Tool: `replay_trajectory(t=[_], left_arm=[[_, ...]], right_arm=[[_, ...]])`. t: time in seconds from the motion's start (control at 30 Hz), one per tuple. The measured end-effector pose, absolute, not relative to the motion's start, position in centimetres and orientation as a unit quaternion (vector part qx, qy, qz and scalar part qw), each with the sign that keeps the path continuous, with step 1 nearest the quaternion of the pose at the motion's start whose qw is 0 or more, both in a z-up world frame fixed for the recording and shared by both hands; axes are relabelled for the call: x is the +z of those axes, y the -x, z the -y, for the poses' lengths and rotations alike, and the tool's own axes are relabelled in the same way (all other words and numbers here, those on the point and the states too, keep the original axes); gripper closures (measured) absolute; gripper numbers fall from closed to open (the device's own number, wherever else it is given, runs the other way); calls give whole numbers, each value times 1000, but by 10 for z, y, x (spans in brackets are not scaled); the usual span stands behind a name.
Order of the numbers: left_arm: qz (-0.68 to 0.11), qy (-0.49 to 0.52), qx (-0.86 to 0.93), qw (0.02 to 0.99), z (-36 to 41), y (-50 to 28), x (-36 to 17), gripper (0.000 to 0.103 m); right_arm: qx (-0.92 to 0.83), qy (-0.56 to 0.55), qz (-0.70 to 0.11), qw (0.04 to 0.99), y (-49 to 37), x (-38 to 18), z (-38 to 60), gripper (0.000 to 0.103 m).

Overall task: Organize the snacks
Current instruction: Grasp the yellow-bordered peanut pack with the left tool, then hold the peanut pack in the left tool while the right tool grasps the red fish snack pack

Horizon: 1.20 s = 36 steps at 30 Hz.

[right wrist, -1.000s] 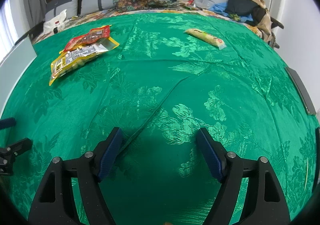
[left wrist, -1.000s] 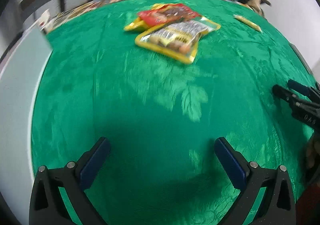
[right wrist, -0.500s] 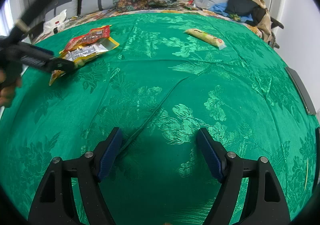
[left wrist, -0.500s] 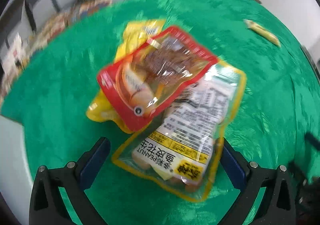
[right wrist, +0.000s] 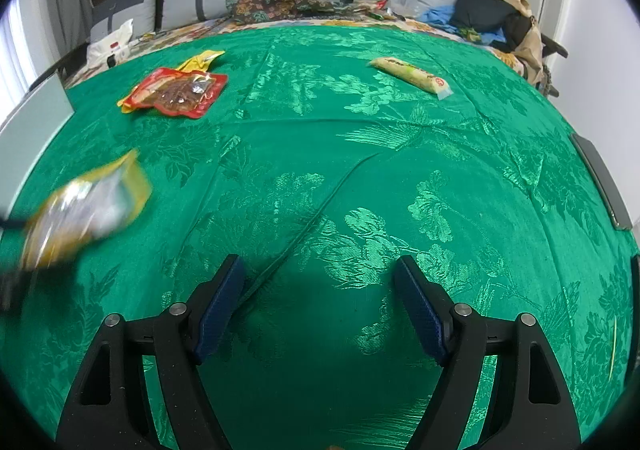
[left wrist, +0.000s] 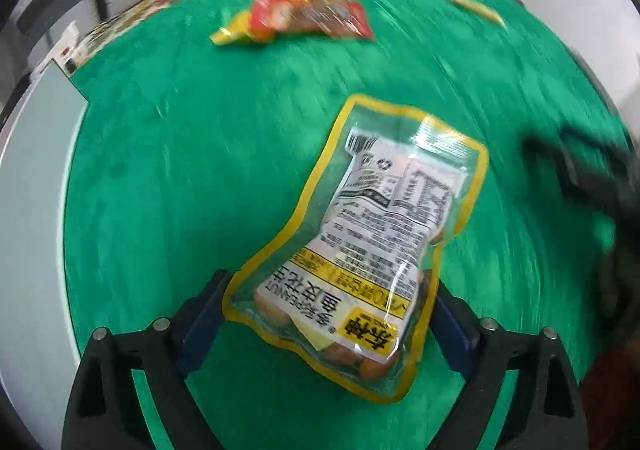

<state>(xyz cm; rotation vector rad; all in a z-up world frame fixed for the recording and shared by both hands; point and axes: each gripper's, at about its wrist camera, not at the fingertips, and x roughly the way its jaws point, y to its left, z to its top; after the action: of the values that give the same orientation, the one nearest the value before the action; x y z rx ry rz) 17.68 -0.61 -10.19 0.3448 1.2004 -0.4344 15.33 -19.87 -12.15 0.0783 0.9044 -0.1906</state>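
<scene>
L hand-held gripper [left wrist: 328, 314] is angling down over the green cloth [right wrist: 360, 177], its fingers clamping the peanut pouch [left wrist: 372, 246] at the near end; pouch is hanging clear of the cloth, long axis running away from cam, tilted up-right, label text upside down. R hand-held gripper [right wrist: 320, 306] is sitting low & level, jaws spread wide w/ nothing between. R view is showing sharply what L view blurs: red pouch [right wrist: 176, 91] overlapping a yellow pack [right wrist: 200, 59] far L, long pale stick pack [right wrist: 412, 73] far R.
</scene>
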Motion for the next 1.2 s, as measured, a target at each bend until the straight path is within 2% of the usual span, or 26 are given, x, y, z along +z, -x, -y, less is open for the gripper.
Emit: replay_trajectory(t=[0.13,0.3,0.37,0.43,0.53,0.67,0.8,0.87,1.2], left_arm=[[-537,-186,-224,792,15,-173,-106,2],[-537,-135,-215,805,26,-207,-111,0],[-530,-100,-173,824,16,-216,-111,6],[-521,-76,-135,839,3,-216,-107,25],[-521,-53,-102,846,-16,-215,-106,30],[-514,-42,-80,853,-47,-219,-109,27],[-503,-39,-72,861,-54,-218,-115,7],[-492,-34,-67,867,-60,-217,-119,0],[-456,-31,-70,886,-69,-204,-118,0]], right_arm=[[-92,-38,-436,894,-153,-122,199,23],[-93,-38,-436,894,-153,-122,199,23],[-93,-38,-436,894,-153,-122,199,23],[-93,-38,-436,894,-153,-122,198,23],[-93,-38,-436,894,-153,-122,199,23],[-93,-38,-436,894,-153,-122,198,23],[-93,-38,-436,894,-153,-122,198,23],[-93,-38,-436,894,-153,-122,199,23],[-94,-38,-436,894,-153,-122,199,23]])
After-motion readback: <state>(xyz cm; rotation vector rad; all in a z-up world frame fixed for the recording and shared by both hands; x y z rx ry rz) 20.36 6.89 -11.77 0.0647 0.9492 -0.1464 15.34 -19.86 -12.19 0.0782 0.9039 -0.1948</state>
